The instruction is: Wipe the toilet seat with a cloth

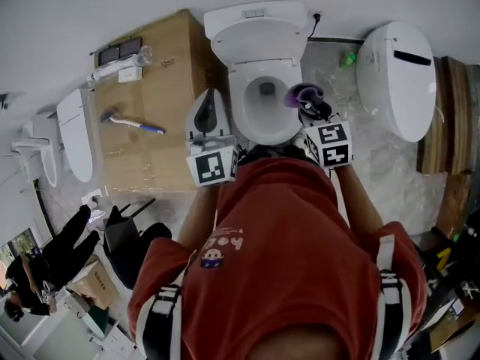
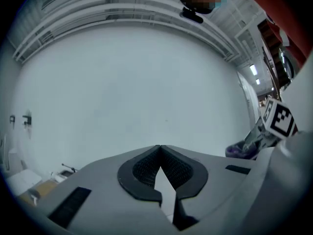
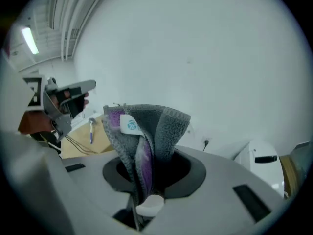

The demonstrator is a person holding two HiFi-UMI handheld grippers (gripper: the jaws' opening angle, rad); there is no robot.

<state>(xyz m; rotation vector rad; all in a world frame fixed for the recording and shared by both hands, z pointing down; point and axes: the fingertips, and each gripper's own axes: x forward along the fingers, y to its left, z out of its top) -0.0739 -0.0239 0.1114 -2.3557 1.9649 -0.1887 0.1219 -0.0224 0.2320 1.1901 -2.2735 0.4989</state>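
R gripper [image 3: 146,182] pinches cloth [image 3: 149,131]; toilet seat [image 1: 238,105] lies below & just ahead of it. L gripper [image 2: 160,166] pressed together, empty, farther off at seat's left.

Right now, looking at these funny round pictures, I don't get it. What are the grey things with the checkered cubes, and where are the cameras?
There is no robot here. A person in a red shirt holds a grey pinching tool, called a gripper, in each hand. The cubes are part of those tools. The head view comes from a camera on the person's head, looking down at a white toilet. The other two pictures come from small cameras riding on each tool. The left gripper is shut and holds nothing. The right gripper pinches a grey and purple cloth for wiping the seat. Beside the toilet, a brush lies on a tan box.
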